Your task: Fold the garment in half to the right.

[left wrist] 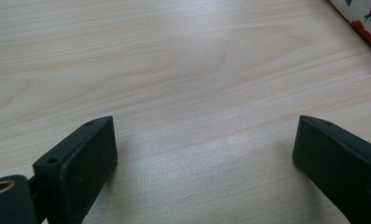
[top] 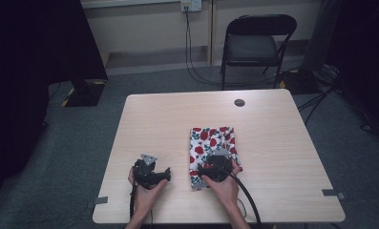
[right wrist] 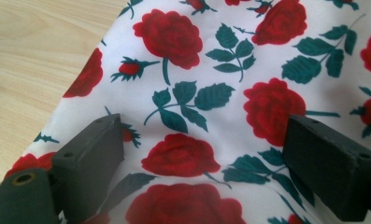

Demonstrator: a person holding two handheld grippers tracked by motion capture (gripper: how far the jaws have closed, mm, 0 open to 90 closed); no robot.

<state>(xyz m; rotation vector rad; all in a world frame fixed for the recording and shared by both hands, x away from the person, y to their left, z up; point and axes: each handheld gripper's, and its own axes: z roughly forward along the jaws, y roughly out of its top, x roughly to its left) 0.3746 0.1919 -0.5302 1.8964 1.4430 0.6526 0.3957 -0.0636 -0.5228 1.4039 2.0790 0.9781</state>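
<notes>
A folded white cloth printed with red roses and green leaves (top: 211, 145) lies on the wooden table (top: 273, 143), right of centre. My right gripper (top: 216, 164) hovers over the cloth's near half. In the right gripper view its jaws stand wide apart above the rose cloth (right wrist: 230, 79), with nothing pinched between them, so the right gripper (right wrist: 204, 144) is open. My left gripper (top: 151, 172) rests near the table's front edge, left of the cloth. In the left gripper view the left gripper (left wrist: 204, 144) is open over bare wood, with a corner of the cloth (left wrist: 365, 23) at the upper right.
A small dark round disc (top: 239, 102) lies near the table's far edge. Behind the table stand a black folding chair (top: 254, 45) and cables on the floor (top: 201, 71). Tape tabs (top: 332, 193) mark the front corners.
</notes>
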